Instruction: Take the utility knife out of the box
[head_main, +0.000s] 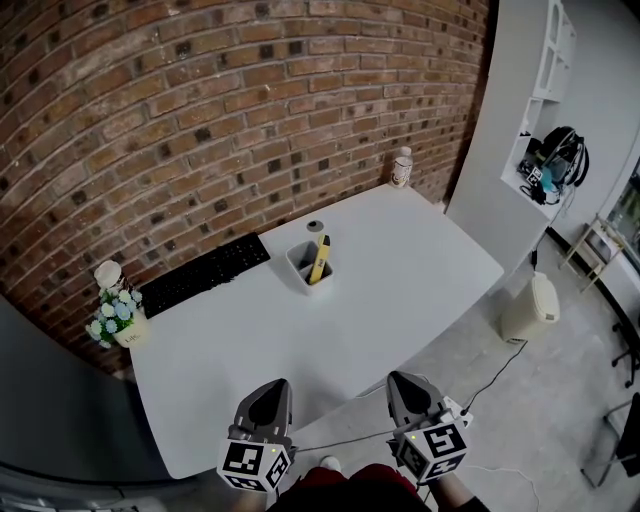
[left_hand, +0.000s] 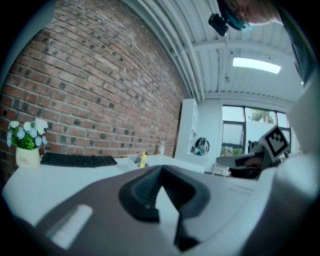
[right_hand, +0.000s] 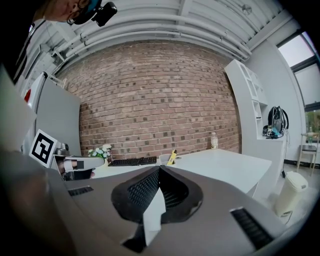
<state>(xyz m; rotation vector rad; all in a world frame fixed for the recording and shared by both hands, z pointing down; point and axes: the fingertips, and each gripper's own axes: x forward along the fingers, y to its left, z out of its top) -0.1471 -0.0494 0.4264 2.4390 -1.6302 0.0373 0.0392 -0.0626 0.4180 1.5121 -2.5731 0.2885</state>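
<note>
A yellow utility knife (head_main: 320, 259) stands upright in a small white box (head_main: 303, 272) near the middle of the white table (head_main: 400, 270). Both grippers hover at the table's near edge, well short of the box. My left gripper (head_main: 272, 388) is shut with nothing in it, its jaw tips meeting. My right gripper (head_main: 401, 382) is shut and empty too. The knife (left_hand: 143, 159) shows small and far beyond the shut left gripper (left_hand: 161, 168) in the left gripper view. In the right gripper view, the knife (right_hand: 172, 157) stands past the shut right gripper (right_hand: 160, 168).
A black keyboard (head_main: 205, 273) lies left of the box by the brick wall. A flower pot (head_main: 118, 318) stands at the table's left corner and a bottle (head_main: 401, 167) at the far corner. A small round object (head_main: 316, 226) sits behind the box. A white bin (head_main: 527, 307) stands on the floor at right.
</note>
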